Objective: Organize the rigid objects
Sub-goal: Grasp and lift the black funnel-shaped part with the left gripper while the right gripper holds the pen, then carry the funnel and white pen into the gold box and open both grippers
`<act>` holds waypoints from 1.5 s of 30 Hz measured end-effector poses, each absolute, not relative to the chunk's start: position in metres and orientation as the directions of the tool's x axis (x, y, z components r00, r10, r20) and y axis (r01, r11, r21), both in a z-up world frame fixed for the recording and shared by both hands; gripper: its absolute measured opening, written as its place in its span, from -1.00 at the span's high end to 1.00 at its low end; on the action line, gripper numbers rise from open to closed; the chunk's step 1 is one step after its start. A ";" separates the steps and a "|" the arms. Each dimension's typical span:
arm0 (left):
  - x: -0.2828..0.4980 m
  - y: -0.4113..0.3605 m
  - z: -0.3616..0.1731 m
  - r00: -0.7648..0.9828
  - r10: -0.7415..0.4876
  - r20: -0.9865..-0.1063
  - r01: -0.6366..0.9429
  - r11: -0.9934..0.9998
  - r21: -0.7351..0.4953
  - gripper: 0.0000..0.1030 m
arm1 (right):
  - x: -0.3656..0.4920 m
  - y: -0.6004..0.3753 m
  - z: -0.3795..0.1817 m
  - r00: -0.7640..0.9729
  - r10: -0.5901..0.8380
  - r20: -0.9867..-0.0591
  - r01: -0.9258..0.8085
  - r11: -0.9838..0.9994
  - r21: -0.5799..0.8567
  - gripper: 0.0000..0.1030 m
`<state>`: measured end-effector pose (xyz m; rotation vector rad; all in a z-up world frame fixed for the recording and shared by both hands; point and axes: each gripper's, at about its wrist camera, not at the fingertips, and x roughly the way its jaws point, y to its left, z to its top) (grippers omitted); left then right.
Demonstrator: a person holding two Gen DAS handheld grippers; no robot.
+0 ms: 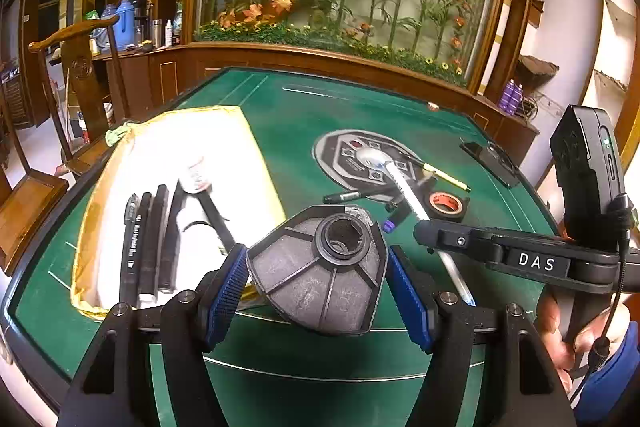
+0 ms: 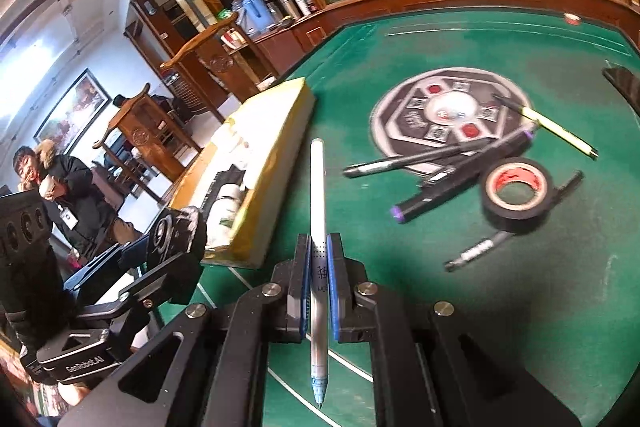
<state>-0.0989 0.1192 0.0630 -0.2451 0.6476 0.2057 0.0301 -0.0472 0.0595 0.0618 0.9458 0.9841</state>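
My left gripper (image 1: 316, 267) is shut on a grey ribbed filter cartridge (image 1: 320, 291) with a round black socket, held above the green table (image 1: 304, 359). The same cartridge (image 2: 176, 231) shows at the left of the right wrist view. My right gripper (image 2: 319, 247) is shut on a white pen (image 2: 317, 179), tip toward the camera. In the left wrist view the right gripper (image 1: 424, 227) reaches in from the right with that pen (image 1: 404, 187). A white tray with a yellow rim (image 1: 256, 147) holds several black pens (image 1: 146, 239).
Loose on the table lie a black tape roll (image 2: 516, 195), a purple-tipped marker (image 2: 460, 183), two black markers (image 2: 400, 159) and a yellow pen (image 2: 556, 131), around a round centre panel (image 2: 400, 115). A black phone (image 1: 492, 159) lies at the right edge. A person (image 2: 72, 203) stands far left.
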 end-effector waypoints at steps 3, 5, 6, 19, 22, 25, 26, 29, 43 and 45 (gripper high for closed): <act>-0.104 0.128 0.064 0.784 0.123 -0.608 -0.279 0.945 -0.169 -0.41 | 0.023 -0.034 0.067 0.191 0.736 -0.649 -0.701 0.565 0.435 0.86; -0.107 0.134 0.065 0.787 0.133 -0.603 -0.291 0.941 -0.172 -0.41 | 0.019 -0.026 0.070 0.189 0.737 -0.649 -0.712 0.558 0.427 0.86; -0.109 0.137 0.065 0.788 0.136 -0.600 -0.296 0.939 -0.175 -0.41 | 0.017 -0.022 0.072 0.185 0.738 -0.649 -0.717 0.553 0.425 0.86; -0.129 0.181 0.072 0.797 0.207 -0.567 -0.373 0.908 -0.193 -0.41 | -0.010 0.040 0.097 0.150 0.751 -0.643 -0.782 0.488 0.387 0.86; -0.131 0.193 0.068 0.790 0.224 -0.571 -0.397 0.896 -0.198 -0.41 | -0.015 0.056 0.099 0.143 0.747 -0.650 -0.794 0.478 0.375 0.86; -0.134 0.206 0.065 0.781 0.240 -0.576 -0.422 0.883 -0.205 -0.41 | -0.021 0.072 0.099 0.134 0.741 -0.658 -0.801 0.472 0.369 0.86; -0.135 0.209 0.064 0.779 0.243 -0.578 -0.427 0.880 -0.206 -0.41 | -0.022 0.077 0.099 0.129 0.740 -0.660 -0.801 0.470 0.371 0.86; -0.135 0.221 0.060 0.770 0.256 -0.584 -0.449 0.868 -0.212 -0.41 | -0.025 0.090 0.097 0.111 0.735 -0.669 -0.802 0.464 0.377 0.86; -0.119 0.260 0.041 0.727 0.279 -0.627 -0.510 0.831 -0.223 -0.42 | -0.022 0.130 0.083 0.117 0.693 -0.711 -0.798 0.492 0.348 0.86; -0.117 0.264 0.039 0.720 0.280 -0.635 -0.520 0.824 -0.226 -0.42 | -0.021 0.135 0.082 0.121 0.688 -0.716 -0.795 0.499 0.345 0.86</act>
